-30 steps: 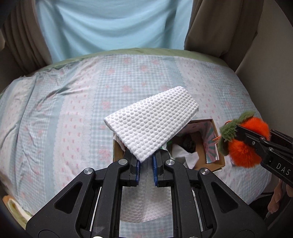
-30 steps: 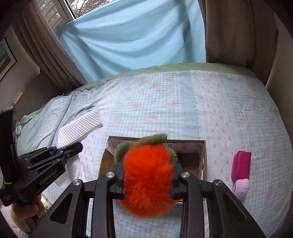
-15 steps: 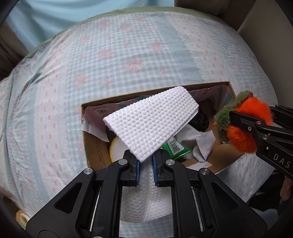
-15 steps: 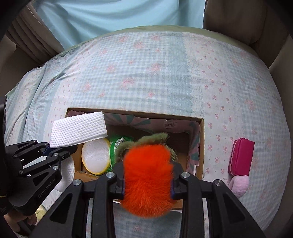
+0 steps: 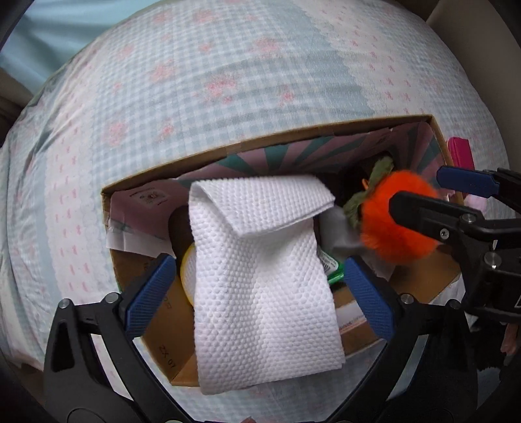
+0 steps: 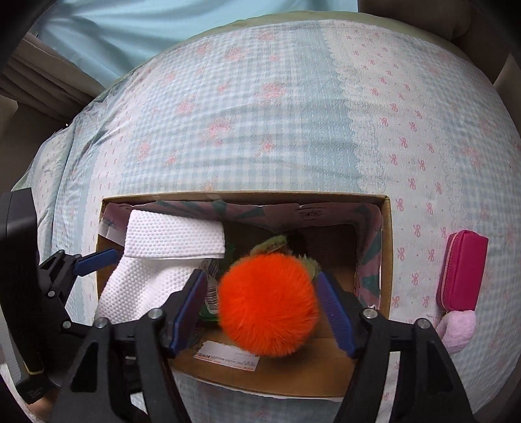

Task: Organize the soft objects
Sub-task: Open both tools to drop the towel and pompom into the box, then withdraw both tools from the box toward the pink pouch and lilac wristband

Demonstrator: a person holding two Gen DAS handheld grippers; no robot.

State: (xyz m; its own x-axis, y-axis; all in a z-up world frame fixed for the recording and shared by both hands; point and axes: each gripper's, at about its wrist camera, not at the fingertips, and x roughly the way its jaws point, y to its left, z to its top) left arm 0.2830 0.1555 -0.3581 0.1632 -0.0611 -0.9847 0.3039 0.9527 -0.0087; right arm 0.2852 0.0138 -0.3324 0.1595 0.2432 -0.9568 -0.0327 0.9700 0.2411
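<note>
Left wrist view: left gripper (image 5: 259, 289) fingers spread wide, gripping nothing. One white waffle cloth (image 5: 260, 276) drapes between them over the near wall of one cardboard box (image 5: 228, 149) on the bed (image 5: 228, 65).

Right wrist view: right gripper (image 6: 263, 309) fingers apart, flanking one orange fuzzy toy (image 6: 268, 304) over the box (image 6: 386, 247); contact unclear. One magenta pouch (image 6: 462, 275) and one pale pink plush (image 6: 456, 330) lie beside the box.

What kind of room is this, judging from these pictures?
Most likely a bedroom. A bed with a checked, pink-patterned cover fills both views, with a light blue curtain behind it. On the bed sit a cardboard box of soft things and a pink pouch.
</note>
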